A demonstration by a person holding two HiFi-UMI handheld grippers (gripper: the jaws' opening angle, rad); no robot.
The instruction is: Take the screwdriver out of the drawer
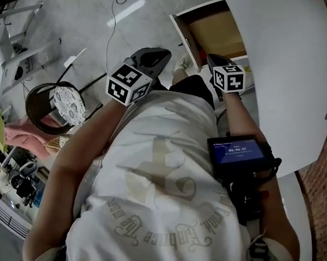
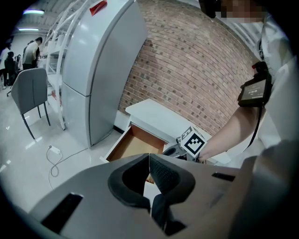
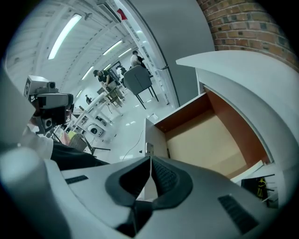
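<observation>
**Sam:** Where is the left hand-held gripper (image 2: 149,157)?

**Bo:** It is up in front of the person's white shirt (image 1: 167,170). Its two jaws are pressed together, tip to tip. Nothing is between them.

**Sam:** And the right hand-held gripper (image 3: 150,159)?

**Bo:** Its jaws touch each other too, and it holds nothing. It is the one nearer the drawer (image 3: 210,140), and it points at it.

**Sam:** Is the drawer open?

**Bo:** Yes. It is pulled out from under the white worktop (image 3: 243,74). It has brown walls and a pale bottom. The part that shows is just plain board.

**Sam:** So where is the screwdriver?

**Bo:** I cannot tell. No view shows it, and the near end of the drawer is hidden behind the right hand-held gripper.

**Sam:** What else is there?

**Bo:** A brick wall (image 2: 201,70) is behind the worktop. A tall grey cabinet (image 2: 98,70) stands near the drawer, and a grey chair (image 2: 29,93) is further off. A white cable (image 2: 53,158) lies on the shiny floor (image 2: 28,154). The person has a little screen (image 1: 235,152) strapped on the right arm.
</observation>
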